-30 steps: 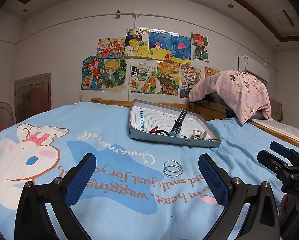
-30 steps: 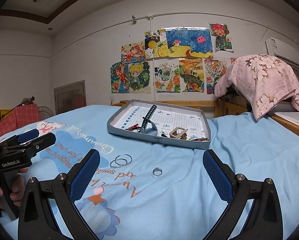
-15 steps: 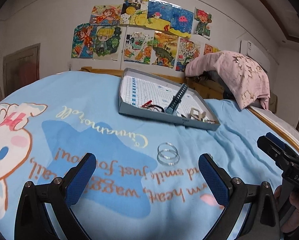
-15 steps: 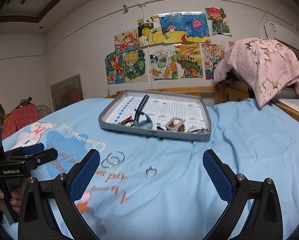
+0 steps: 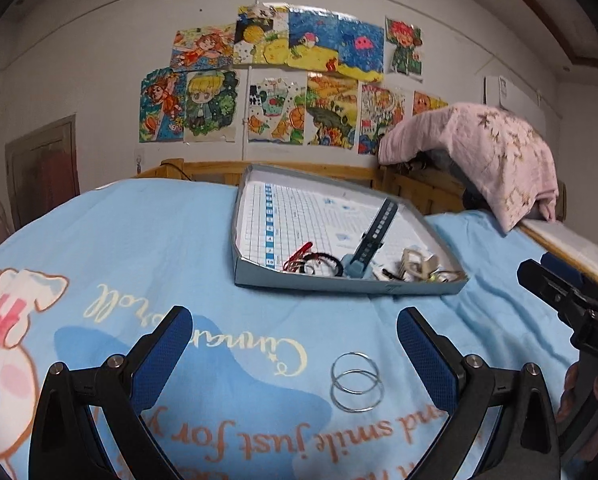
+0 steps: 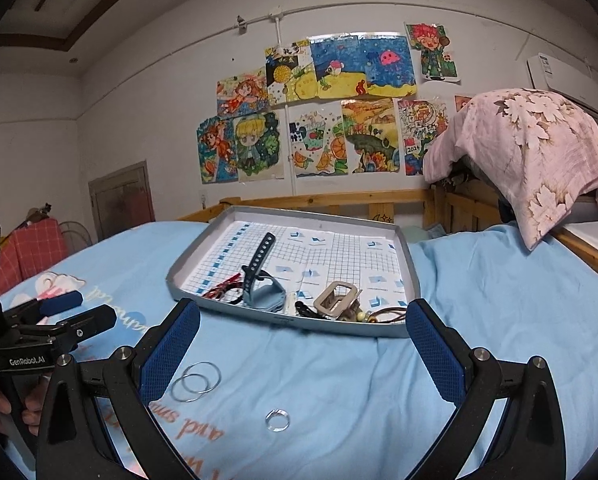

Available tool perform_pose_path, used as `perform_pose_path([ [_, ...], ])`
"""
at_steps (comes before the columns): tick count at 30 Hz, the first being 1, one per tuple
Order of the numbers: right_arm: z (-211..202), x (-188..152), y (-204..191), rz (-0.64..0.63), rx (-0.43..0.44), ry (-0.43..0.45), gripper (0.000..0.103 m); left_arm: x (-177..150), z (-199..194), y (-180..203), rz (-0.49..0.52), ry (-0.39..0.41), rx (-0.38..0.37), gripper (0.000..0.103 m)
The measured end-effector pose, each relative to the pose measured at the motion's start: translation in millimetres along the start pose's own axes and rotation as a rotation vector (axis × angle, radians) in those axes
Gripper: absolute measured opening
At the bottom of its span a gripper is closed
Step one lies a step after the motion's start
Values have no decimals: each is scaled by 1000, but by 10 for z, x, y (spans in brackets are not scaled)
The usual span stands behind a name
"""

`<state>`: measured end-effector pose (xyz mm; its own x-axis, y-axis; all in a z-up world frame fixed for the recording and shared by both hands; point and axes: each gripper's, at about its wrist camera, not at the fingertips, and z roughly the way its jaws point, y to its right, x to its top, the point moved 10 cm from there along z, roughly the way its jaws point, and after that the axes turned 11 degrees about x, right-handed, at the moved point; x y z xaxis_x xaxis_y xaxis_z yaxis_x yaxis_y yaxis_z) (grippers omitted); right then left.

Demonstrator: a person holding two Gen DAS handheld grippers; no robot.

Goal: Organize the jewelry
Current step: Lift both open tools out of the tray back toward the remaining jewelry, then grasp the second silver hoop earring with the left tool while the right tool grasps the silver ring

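Right wrist: two hoops (image 6: 196, 381), one ring (image 6: 277, 419).

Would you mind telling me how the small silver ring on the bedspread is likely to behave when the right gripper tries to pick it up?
The small silver ring lies flat on the soft blue bedspread, so it probably sinks in slightly and is awkward to pinch. It looks like smooth metal, likely light, stiff and slippery. Nudged onto its edge, it could roll. The right gripper is open above it.

left gripper (image 5: 295, 344): jaws wide apart | right gripper (image 6: 303, 340): jaws wide apart
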<state>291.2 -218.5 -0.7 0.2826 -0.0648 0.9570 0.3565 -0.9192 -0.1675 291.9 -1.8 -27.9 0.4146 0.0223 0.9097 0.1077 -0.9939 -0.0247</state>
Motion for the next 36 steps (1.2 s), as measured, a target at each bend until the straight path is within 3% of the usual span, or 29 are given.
perform_pose_path([
  [8, 286, -378, 85, 26, 29, -102, 101, -267, 200, 59, 16, -49, -37, 103],
  [14, 360, -694, 91, 34, 80, -172, 100, -475, 260, 176, 58, -83, -107, 103],
  [18, 385, -834, 64, 41, 120, -211, 77, -548, 264, 255, 84, -99, -156, 92],
  [28, 482, -1043, -110, 3, 189, -314, 53, -771, 331, 497, 164, -184, -251, 57],
  [31, 485, -1090, -129, 8, 198, -332, 44, -809, 352, 512, 166, -202, -264, 56],
  [36, 509, -1149, -134, 19, 207, -360, 43, -856, 390, 528, 171, -227, -274, 56],
])
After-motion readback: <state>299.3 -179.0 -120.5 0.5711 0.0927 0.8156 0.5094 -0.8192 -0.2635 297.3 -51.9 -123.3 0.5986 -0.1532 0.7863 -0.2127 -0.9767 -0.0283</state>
